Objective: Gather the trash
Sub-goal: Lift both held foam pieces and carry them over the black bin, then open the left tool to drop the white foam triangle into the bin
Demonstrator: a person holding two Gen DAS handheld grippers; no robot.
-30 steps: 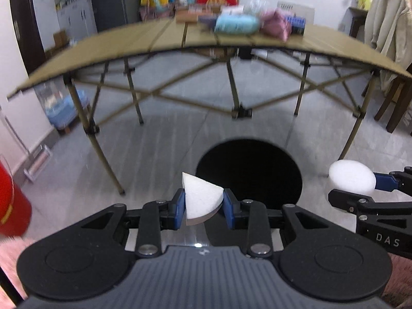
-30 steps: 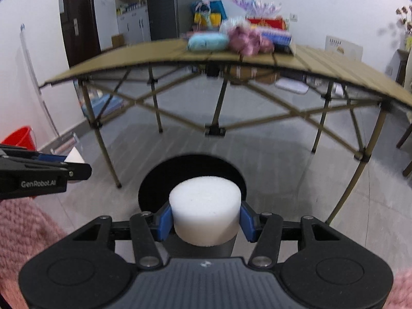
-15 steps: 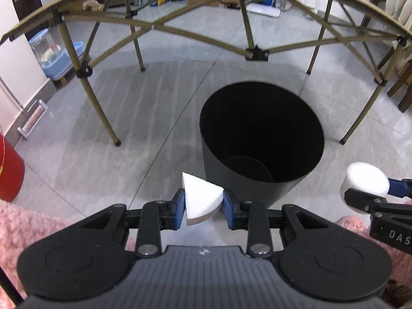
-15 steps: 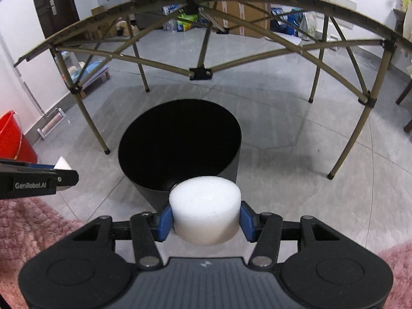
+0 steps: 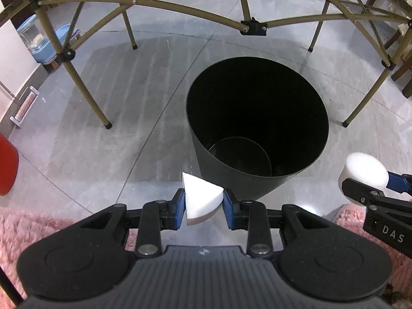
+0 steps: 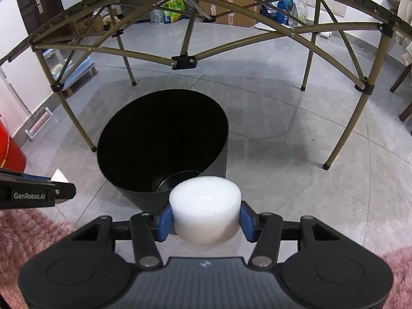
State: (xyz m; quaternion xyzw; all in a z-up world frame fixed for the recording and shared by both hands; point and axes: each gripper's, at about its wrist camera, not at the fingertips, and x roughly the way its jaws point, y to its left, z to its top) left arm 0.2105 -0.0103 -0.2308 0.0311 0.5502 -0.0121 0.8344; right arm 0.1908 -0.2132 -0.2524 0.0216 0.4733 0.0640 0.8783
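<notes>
In the left wrist view the left gripper (image 5: 204,203) clenches 1 white wedge-shaped foam piece (image 5: 200,200) just short of the black cylindrical bin's near rim (image 5: 247,172), while in the right wrist view the right gripper (image 6: 205,219) clamps 1 white round foam puck (image 6: 205,208) at that same rim (image 6: 144,191), bin mouth ahead and below.

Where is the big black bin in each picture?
Left wrist view: the black bin stands a little right of the middle, just beyond the white foam wedge in the left gripper.
Right wrist view: the bin is left of the middle, behind the round foam cylinder.
Shared landmark: the folding table's black centre joint, beyond the bin.
</notes>
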